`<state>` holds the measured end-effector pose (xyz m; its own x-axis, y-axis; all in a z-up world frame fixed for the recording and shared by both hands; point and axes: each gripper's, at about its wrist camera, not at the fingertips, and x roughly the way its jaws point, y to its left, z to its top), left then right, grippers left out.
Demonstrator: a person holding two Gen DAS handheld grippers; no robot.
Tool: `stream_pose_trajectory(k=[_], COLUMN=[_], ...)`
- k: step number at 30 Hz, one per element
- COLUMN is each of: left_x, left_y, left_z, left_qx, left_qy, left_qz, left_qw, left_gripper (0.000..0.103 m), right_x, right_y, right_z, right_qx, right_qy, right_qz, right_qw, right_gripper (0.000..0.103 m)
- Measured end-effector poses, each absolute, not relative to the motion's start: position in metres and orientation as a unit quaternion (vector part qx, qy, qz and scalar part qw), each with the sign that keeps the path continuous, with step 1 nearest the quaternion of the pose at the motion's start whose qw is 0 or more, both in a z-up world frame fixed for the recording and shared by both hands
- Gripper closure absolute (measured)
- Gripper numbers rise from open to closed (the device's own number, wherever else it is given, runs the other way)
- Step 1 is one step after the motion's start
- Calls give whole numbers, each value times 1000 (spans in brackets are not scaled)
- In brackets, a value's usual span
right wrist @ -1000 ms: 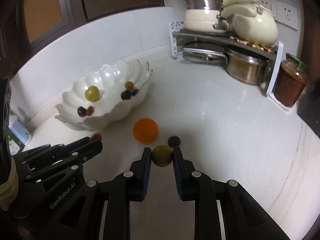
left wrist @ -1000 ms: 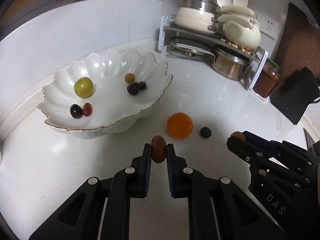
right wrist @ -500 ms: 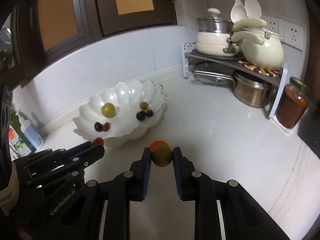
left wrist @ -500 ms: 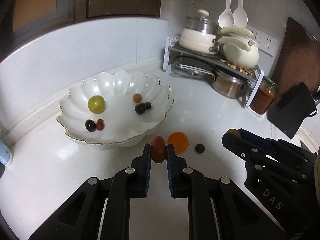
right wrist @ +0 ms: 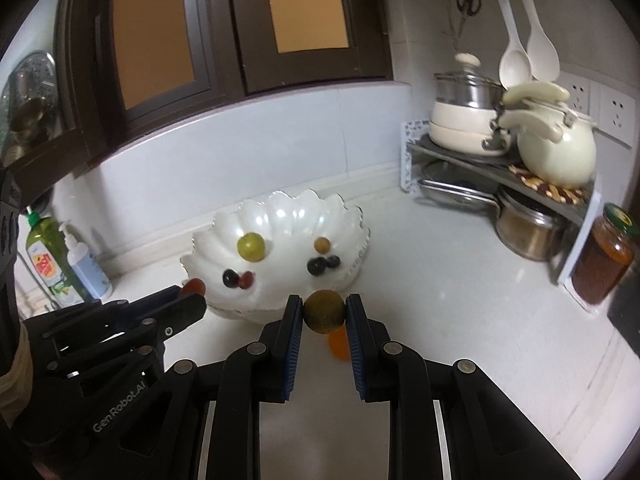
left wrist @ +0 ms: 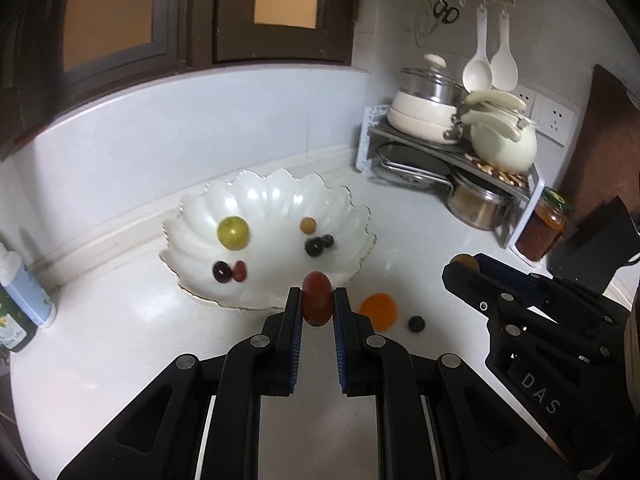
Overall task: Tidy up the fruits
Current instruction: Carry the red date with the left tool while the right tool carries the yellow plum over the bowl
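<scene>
Left gripper (left wrist: 317, 304) pinching red fruit (left wrist: 317, 298), right gripper (right wrist: 323, 312) perhaps a longan (right wrist: 324, 311).

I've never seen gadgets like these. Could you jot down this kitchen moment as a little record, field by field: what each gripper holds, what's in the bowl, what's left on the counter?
left gripper: shut on a reddish-brown oval fruit
right gripper: shut on a brownish-yellow round fruit
bowl: white, scalloped, on the counter
in bowl: one green fruit, one small tan fruit, two dark berries, a dark and a red one side by side
left on counter: orange, dark berry
</scene>
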<state>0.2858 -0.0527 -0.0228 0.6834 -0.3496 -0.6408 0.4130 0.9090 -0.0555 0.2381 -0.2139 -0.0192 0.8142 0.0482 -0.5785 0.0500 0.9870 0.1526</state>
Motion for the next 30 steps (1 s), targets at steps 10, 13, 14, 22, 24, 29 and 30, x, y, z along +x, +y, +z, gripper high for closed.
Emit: stream_pose_trajectory(k=[10, 13, 14, 22, 24, 29, 30], left_x=[295, 301, 302, 323, 329, 346, 350], left_y=[-41, -39, -38, -30, -29, -27, -27], left_z=[-9, -7, -6, -2, -3, -5, -6], left_qx=[44, 41, 41, 34, 36, 33, 31], left_qy=[319, 317, 315, 317, 319, 333, 336], left_qz=[-178, -172, -171, -159, -155, -152, -153], left_qw=[930, 932, 933, 934, 934, 930, 929], left_gripper=[87, 87, 87, 87, 87, 87, 87], right_x=[260, 266, 269, 289, 296, 313, 316], right_y=[-204, -201, -200, -194, -192, -188, -187], right_z=[-8, -5, -3, 5, 4, -1, -2], right_qx=[67, 61, 60, 52, 53, 43, 41], right_qy=[296, 293, 292, 288, 291, 300, 302], right_qz=[15, 15, 15, 22, 24, 19, 18], right_qw=[953, 954, 955, 956, 955, 953, 952], right_gripper=[79, 79, 79, 79, 79, 79, 79])
